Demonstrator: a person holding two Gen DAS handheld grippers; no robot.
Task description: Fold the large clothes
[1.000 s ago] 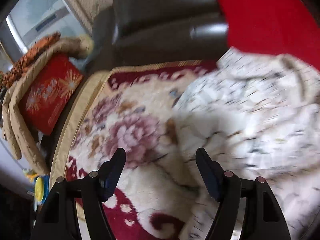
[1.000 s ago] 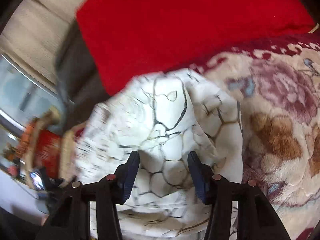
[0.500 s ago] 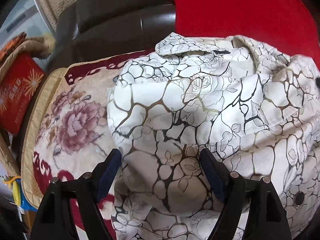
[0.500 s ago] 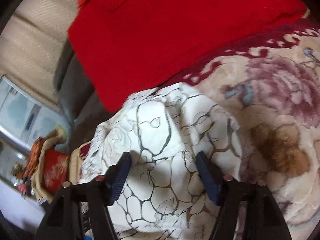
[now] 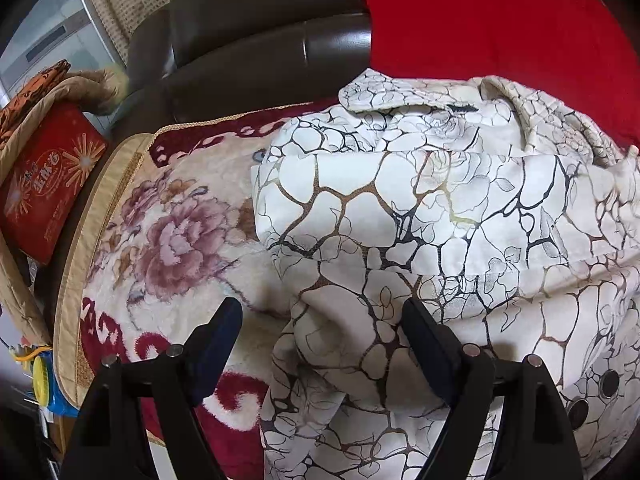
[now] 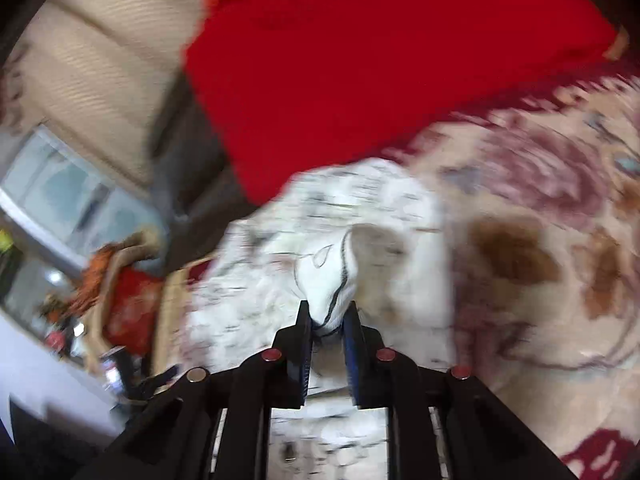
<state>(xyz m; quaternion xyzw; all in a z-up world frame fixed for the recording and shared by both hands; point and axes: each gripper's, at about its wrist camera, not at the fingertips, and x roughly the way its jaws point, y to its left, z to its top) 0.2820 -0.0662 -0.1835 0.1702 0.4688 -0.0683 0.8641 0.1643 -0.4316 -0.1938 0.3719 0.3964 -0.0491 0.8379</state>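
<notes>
change: right gripper (image 6: 326,320) was spread over the cloth half a second ago, now pinched on a fold; left wrist view has shifted a little, jacket sits further toward 3 o'clock.
jacket: white crackle-print jacket (image 5: 420,208) lies bunched on the floral blanket (image 5: 172,232), collar at 12 o'clock against the red cushion (image 5: 480,20), snaps at 4 o'clock.
left gripper: left gripper (image 5: 322,320) spread wide, holding nothing, a sleeve-like fold between its fingers.
right gripper: clamped on a jacket edge; view motion-blurred.
step: likely grabbing edges to spread or start the first fold.
next: left gripper should pinch its fold, then both lift and pull the jacket flat.
clutter: red box (image 5: 44,184) at 9 o'clock.
</notes>
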